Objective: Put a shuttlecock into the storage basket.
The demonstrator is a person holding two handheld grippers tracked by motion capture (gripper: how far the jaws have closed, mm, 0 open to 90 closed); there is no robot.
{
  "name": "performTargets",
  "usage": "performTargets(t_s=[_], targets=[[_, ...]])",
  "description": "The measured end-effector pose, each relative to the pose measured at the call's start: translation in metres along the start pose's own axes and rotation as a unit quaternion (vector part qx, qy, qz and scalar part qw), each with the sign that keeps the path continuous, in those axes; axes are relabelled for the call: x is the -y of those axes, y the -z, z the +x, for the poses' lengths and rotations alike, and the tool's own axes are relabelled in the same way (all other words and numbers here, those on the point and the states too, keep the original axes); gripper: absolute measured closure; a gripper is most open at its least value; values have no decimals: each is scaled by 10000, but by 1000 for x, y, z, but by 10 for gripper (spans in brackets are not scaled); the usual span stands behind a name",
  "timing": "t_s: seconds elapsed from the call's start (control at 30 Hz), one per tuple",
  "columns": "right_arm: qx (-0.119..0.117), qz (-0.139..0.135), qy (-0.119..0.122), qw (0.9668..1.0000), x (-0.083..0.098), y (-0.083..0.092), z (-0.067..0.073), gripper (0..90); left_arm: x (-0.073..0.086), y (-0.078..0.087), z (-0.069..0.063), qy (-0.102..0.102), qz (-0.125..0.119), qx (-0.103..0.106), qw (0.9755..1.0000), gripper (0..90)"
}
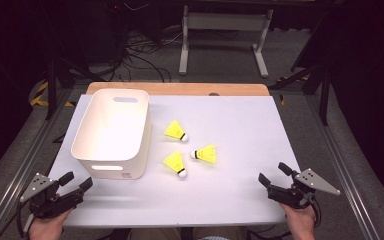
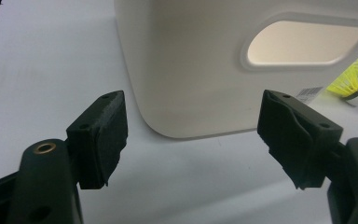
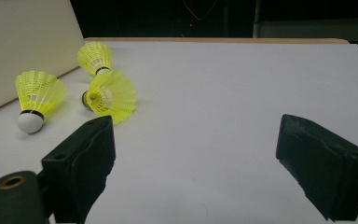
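Note:
Three yellow shuttlecocks lie on the white table just right of a white bin: one farther back, one at the right, one nearest. My left gripper rests at the table's front left corner, open, with nothing between its jaws; the left gripper view faces the white bin and its handle cut-out, a shuttlecock beside it. At the front right my right gripper stands open and holds nothing; the right gripper view has the shuttlecocks ahead to the left.
The white table surface lies on a wooden top whose far edge shows. Behind it stand a white frame and cables on the floor. Metal rails run along both sides.

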State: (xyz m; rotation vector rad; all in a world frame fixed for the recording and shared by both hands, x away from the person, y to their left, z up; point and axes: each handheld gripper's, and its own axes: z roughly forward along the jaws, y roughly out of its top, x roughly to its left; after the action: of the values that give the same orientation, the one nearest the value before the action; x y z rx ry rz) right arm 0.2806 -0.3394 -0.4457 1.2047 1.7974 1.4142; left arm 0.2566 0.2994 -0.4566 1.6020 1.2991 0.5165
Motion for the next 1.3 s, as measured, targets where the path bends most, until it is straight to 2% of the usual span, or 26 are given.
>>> performTargets(t_s=[0.07,0.23,0.4,1.0,1.3], targets=[[0,2,7,10000,0,0,0,123,-1,0,0,6,48,-15,10000,254],[-10,-21,36,10000,0,1,1,123,-4,2,0,44,-6,-29,10000,255],[-23,-16,42,10000,0,1,1,123,-6,6,1,3,32,-83,10000,256],[-6,-34,52,10000,-1,1,2,123,-10,20,20,121,-94,-482,9987,281],[5,-14,56,10000,-1,1,2,122,-18,22,25,168,-182,-563,9981,290]])
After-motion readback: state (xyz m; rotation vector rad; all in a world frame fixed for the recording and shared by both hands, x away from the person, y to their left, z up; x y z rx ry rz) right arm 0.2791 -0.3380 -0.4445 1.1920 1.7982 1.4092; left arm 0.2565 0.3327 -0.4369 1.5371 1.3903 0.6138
